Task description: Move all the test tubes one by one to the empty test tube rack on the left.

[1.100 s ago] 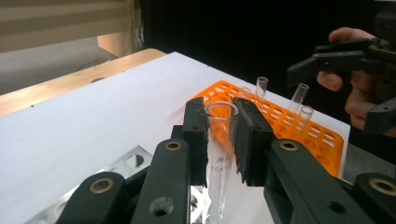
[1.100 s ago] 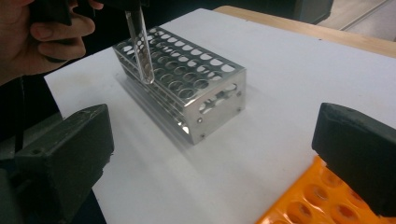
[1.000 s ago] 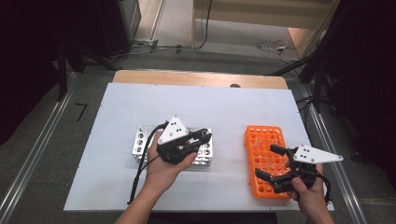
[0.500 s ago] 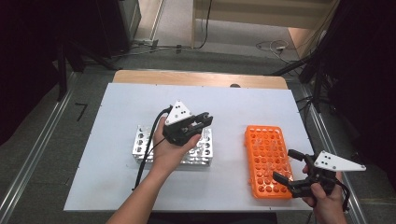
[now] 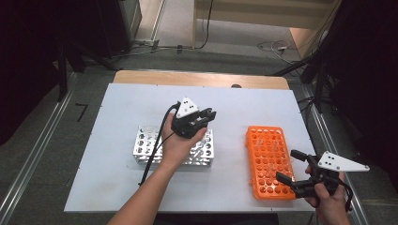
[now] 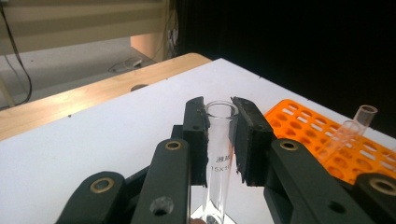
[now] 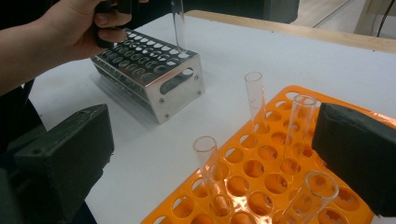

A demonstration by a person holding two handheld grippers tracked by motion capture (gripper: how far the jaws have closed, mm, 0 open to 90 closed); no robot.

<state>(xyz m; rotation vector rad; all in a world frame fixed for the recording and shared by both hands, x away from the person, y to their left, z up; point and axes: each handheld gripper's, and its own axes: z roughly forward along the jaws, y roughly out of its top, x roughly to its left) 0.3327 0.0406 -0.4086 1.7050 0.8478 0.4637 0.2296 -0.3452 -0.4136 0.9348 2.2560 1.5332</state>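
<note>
Left gripper view, glass tube [image 6: 219, 140] upright, clamped between left claw [image 6: 219, 135] pads

I hold my left gripper [image 5: 202, 118] above the far right corner of the metal rack [image 5: 174, 146], my left hand [image 5: 179, 143] lying over the rack's right half, and its cable [image 5: 157, 140] trails back across the rack toward me. The jaws point away to the right of the rack; I cannot make out from up here whether anything sits between them. The orange rack [image 5: 267, 161] lies to the right of the metal rack, well apart from it on the white table [image 5: 117, 108]. My right gripper [image 5: 287, 168] hovers at the orange rack's near right corner, farthest from the metal rack, jaws spread.
</note>
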